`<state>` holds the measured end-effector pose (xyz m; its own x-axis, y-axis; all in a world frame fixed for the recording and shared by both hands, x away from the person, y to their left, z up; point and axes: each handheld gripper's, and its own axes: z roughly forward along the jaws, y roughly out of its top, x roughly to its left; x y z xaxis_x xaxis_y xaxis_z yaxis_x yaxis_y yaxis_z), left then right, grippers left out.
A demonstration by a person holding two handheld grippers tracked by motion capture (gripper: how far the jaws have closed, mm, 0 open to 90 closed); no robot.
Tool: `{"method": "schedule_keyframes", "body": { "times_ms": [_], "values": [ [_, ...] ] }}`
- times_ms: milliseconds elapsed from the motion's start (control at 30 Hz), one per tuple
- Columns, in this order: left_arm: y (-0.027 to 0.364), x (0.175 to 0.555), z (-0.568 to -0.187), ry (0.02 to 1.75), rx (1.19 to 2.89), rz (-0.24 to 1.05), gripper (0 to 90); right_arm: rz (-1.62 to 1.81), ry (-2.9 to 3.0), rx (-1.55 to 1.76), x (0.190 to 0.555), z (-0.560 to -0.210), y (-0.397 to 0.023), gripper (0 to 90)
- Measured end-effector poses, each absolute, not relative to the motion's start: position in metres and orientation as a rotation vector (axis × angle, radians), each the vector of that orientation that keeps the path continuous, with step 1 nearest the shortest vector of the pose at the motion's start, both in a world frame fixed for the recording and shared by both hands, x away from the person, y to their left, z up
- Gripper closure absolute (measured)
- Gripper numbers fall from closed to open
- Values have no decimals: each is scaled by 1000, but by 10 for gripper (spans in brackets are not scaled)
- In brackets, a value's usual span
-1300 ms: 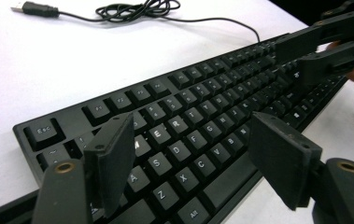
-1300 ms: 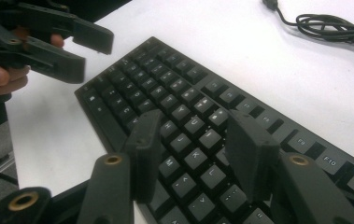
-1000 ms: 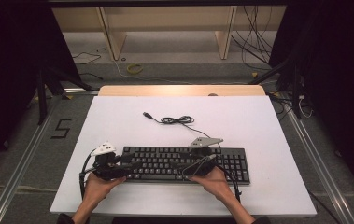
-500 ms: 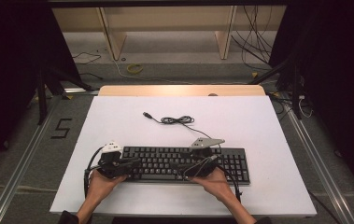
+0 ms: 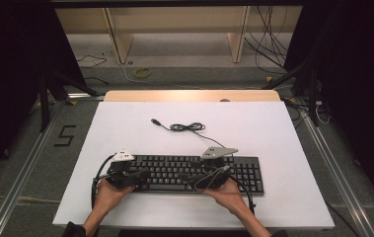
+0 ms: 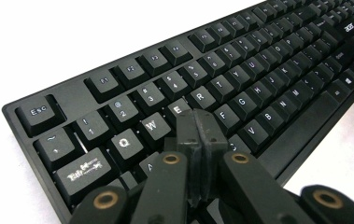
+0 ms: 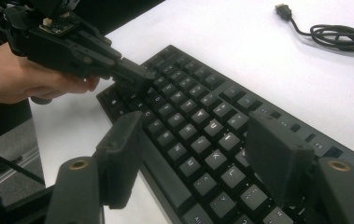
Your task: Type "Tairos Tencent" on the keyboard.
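Note:
A black keyboard (image 5: pixel 174 173) lies flat near the front edge of the white table (image 5: pixel 273 128). My left gripper (image 5: pixel 142 175) is over its left end. In the left gripper view its jaws (image 6: pixel 198 126) are pressed together with nothing between them, tips above the keys just below E; they have just been closing. The right gripper view shows that left gripper (image 7: pixel 137 77) from the side, low over the keys. My right gripper (image 5: pixel 194 180) hovers over the keyboard's middle, jaws wide (image 7: pixel 198 158). They have just been opening, one jaw beyond the front edge and one above the keys.
The keyboard's black cable (image 5: pixel 187 127) lies coiled on the table behind it, with its USB plug (image 5: pixel 154 120) loose to the left. A wooden strip (image 5: pixel 189 95) runs along the table's far edge. Metal rails (image 5: pixel 21 173) flank the table on the floor.
The left gripper has shifted slightly right onto the keyboard's left end and its jaws have come together. The right gripper has stayed where it was.

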<state>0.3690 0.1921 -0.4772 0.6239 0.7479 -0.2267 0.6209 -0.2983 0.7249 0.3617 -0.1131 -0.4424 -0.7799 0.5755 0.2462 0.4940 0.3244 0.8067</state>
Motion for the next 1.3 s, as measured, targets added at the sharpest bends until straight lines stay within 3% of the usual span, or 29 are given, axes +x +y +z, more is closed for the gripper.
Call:
{"method": "schedule_keyframes", "body": {
  "times_ms": [833,1300],
  "values": [
    [188,369,-480,1088,2044,190,889,1465,2483,994,361,-441,-114,365],
    [193,366,-473,1059,1979,177,691,1462,2479,1001,362,-441,-115,361]
  ]
}}
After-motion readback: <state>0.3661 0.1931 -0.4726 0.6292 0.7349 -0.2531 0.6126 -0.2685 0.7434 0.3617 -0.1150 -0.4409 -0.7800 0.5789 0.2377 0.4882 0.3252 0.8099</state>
